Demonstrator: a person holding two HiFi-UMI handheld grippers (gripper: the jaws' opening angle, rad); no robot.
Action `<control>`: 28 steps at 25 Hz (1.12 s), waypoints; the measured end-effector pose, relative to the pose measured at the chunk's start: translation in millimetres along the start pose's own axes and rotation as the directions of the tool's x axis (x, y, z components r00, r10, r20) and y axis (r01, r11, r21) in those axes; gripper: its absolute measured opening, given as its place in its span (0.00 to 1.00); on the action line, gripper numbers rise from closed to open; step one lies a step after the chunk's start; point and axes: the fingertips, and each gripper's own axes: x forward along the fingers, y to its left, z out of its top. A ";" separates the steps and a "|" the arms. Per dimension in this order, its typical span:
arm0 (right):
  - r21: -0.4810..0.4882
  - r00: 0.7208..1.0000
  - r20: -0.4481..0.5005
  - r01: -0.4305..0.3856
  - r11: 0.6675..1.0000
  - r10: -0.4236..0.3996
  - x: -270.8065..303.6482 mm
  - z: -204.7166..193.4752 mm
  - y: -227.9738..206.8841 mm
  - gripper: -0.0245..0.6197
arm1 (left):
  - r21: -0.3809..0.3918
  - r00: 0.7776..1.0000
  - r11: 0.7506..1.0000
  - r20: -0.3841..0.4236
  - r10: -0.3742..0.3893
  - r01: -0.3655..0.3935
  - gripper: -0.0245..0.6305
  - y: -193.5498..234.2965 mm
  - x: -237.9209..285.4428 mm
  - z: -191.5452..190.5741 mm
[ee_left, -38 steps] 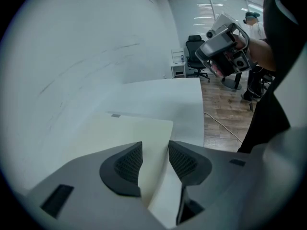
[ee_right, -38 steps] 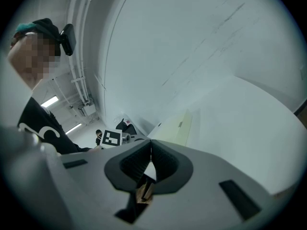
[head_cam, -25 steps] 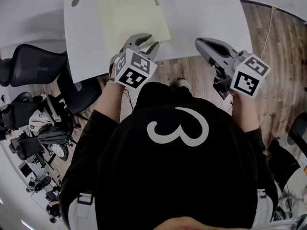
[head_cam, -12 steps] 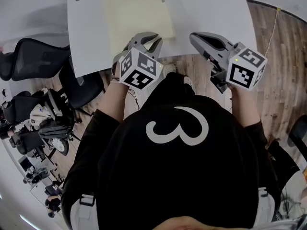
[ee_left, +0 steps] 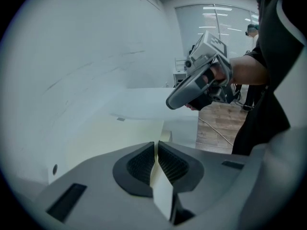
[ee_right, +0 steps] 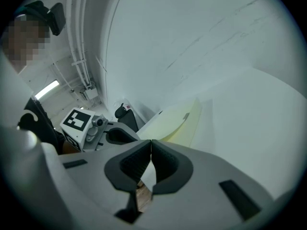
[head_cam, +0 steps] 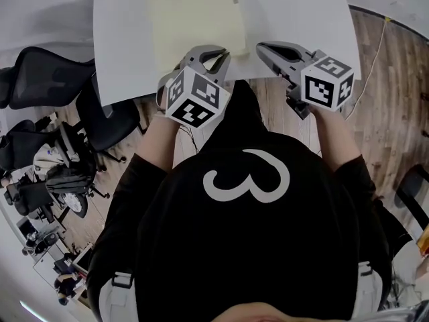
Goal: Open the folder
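Now we look down from the head view at a pale yellow folder (head_cam: 191,12) lying shut on a white table (head_cam: 295,5), its near edge close to the table's front rim. The tongs of our left gripper (head_cam: 213,58) have just been closing and now pinch that near edge, with a thin pale sheet between the pads. Our right gripper (head_cam: 263,47) hovers near the folder's right corner, its tongs pressed together on nothing.

To open the folder well, we judge the left grip should hold only the top cover and lift it in an arc. We cannot tell whether it has caught one leaf or both. The right gripper could hold the lower leaf down.

Dark office chairs (head_cam: 47,79) stand at left, and a thin cable (head_cam: 372,59) trails over the wooden floor (head_cam: 389,99). Nothing lies on the folder, and only the right gripper is near the lift path.
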 end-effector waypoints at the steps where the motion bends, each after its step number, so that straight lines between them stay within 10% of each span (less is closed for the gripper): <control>1: -0.005 1.000 -0.010 0.008 1.000 -0.008 4.4 -1.2 -2.6 0.08 | -0.004 1.000 1.000 0.006 -0.001 0.001 0.09 1.9 -1.3 0.4; 28: -0.127 0.988 -0.119 0.084 0.988 -0.099 49.6 -31.5 -15.0 0.08 | -0.031 0.998 0.998 0.041 -0.052 0.053 0.08 4.9 -6.4 -2.7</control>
